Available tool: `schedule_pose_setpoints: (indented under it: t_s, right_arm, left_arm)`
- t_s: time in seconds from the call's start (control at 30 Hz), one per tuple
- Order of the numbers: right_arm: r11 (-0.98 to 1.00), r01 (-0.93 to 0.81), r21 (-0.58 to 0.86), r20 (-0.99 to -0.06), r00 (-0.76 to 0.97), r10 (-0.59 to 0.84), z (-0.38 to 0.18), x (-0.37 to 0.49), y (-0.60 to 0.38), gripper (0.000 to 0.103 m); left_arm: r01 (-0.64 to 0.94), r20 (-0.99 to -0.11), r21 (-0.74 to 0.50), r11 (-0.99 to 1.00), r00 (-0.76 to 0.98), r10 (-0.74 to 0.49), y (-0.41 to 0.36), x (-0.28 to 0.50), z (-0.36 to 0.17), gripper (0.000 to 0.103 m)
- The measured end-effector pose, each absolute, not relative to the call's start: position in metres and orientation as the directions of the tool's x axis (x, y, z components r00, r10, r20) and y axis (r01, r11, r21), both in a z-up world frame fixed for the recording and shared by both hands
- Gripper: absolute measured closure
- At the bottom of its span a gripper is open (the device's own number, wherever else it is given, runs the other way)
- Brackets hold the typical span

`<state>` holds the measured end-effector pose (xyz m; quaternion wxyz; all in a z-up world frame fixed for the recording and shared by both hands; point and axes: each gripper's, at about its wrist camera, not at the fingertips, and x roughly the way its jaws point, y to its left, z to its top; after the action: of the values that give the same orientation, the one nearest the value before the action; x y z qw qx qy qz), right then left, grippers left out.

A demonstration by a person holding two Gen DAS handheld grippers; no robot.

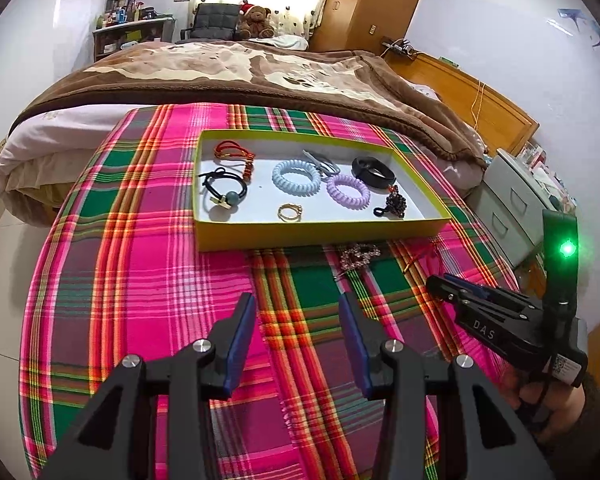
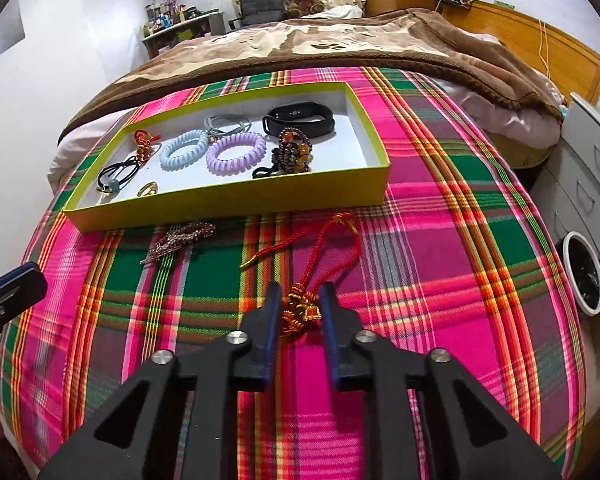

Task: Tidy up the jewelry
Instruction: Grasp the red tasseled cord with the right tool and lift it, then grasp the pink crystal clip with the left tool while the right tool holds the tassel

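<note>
Red braided cord with a knotted, beaded orange-and-gold charm (image 2: 300, 306) lies on the plaid-covered desk (image 2: 440, 280), on the near side of the shallow yellow cardboard tray (image 2: 228, 200). Our right gripper (image 2: 300, 304) is pinched on the charm cluster, the sensible hold: we judge it light and limp, its loop likely to trail and snag. Our left gripper (image 1: 296, 308) hangs open, empty.

Box wall (image 2: 228, 200) blocks ahead — bare plaid cloth (image 2: 440, 240) rightward.
</note>
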<state>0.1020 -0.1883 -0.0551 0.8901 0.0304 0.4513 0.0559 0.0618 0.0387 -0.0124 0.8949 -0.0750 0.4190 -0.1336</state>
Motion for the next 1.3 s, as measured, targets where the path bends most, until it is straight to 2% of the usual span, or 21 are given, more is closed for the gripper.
schedule_pose_setpoints:
  t_s: [0.13, 0.4, 0.73, 1.17, 1.3]
  right_arm:
    - [0.989, -0.052, 0.138, -0.785, 0.603, 0.141, -0.053, 0.097, -0.200, 0.095]
    - [0.991, -0.041, 0.129, -0.755, 0.643, 0.125, -0.041, 0.084, -0.220, 0.095]
    - [0.982, -0.019, 0.187, -0.716, 0.681, 0.150, -0.029, 0.072, -0.249, 0.095]
    - [0.973, -0.017, 0.229, -0.680, 0.712, 0.172, -0.019, 0.067, -0.274, 0.095]
    - [0.970, -0.021, 0.241, -0.668, 0.722, 0.181, -0.015, 0.065, -0.276, 0.095]
  left_arm:
    - [0.186, -0.732, -0.248, 0.951, 0.607, -0.310, 0.033, 0.063, -0.012, 0.058]
    - [0.232, -0.734, -0.279, 0.932, 0.574, -0.363, 0.015, 0.074, -0.014, 0.058]
    - [0.308, -0.756, -0.237, 0.922, 0.537, -0.374, -0.019, 0.101, -0.019, 0.058]
    - [0.320, -0.815, -0.099, 0.942, 0.517, -0.262, -0.045, 0.121, -0.044, 0.058]
    - [0.316, -0.813, -0.108, 0.942, 0.518, -0.267, -0.046, 0.124, -0.042, 0.058]
